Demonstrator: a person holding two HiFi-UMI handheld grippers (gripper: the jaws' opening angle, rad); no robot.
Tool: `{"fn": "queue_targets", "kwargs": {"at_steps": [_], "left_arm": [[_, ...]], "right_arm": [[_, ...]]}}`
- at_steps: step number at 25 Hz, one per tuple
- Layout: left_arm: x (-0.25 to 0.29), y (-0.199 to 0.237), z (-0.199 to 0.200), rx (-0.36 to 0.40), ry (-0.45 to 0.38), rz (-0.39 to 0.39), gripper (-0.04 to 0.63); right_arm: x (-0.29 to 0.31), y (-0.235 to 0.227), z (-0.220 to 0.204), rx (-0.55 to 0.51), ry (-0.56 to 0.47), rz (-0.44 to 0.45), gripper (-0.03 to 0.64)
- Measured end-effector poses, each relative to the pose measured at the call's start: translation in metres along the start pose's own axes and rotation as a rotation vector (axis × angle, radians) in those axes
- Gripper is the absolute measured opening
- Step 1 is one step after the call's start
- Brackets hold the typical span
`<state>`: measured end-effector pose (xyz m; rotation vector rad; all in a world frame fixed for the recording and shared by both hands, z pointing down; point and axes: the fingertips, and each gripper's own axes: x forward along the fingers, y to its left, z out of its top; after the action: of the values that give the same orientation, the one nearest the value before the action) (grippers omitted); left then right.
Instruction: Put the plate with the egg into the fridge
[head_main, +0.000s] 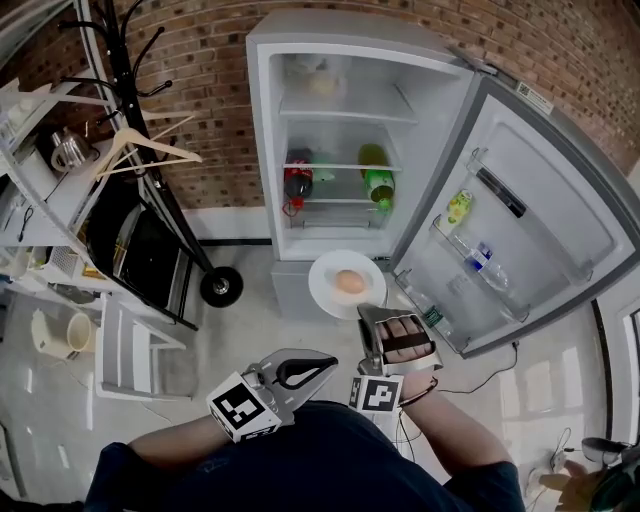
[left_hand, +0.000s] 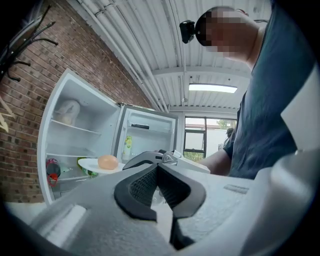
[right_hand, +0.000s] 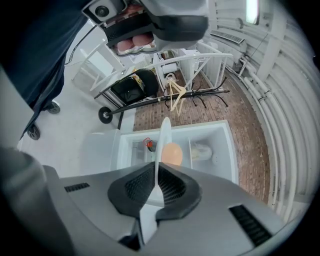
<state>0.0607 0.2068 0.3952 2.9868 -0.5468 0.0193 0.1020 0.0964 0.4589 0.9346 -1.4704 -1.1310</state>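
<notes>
A white plate (head_main: 340, 290) with a brown egg (head_main: 349, 282) on it hangs level in front of the open fridge (head_main: 268, 130), at the height of its lower part. My right gripper (head_main: 372, 316) is shut on the plate's near rim. In the right gripper view the plate (right_hand: 164, 137) shows edge-on between the pads, with the egg (right_hand: 172, 153) beside it. My left gripper (head_main: 300, 372) is held low and left of the plate, shut on nothing. Its own view shows the plate (left_hand: 90, 167) and the egg (left_hand: 107, 161) ahead to the left.
The fridge door (head_main: 540, 220) stands open to the right with bottles (head_main: 487, 262) in its racks. A cola bottle (head_main: 297, 180) and a green bottle (head_main: 378, 183) stand on a middle shelf. A coat rack (head_main: 150, 150) and shelving with an oven (head_main: 140, 250) stand left.
</notes>
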Motion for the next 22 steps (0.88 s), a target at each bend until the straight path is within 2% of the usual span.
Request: {"fn": "queue_targets", "kwargs": {"at_steps": [5,12,22], "left_arm": [[0.01,-0.002,-0.007,-0.014,-0.003,0.042,0.0],[0.025,0.015,-0.011,-0.014,-0.006,0.052,0.0],[0.038,0.106,-0.002,-0.046,-0.049,0.058,0.0]], "right_arm": [[0.005,0.002,-0.01,-0.006,-0.029,0.001,0.02],[0.03,0.003,-0.017,0.005,-0.049,0.02,0.02],[0.113,-0.01,-0.021,-0.005,-0.01,0.035,0.02]]}}
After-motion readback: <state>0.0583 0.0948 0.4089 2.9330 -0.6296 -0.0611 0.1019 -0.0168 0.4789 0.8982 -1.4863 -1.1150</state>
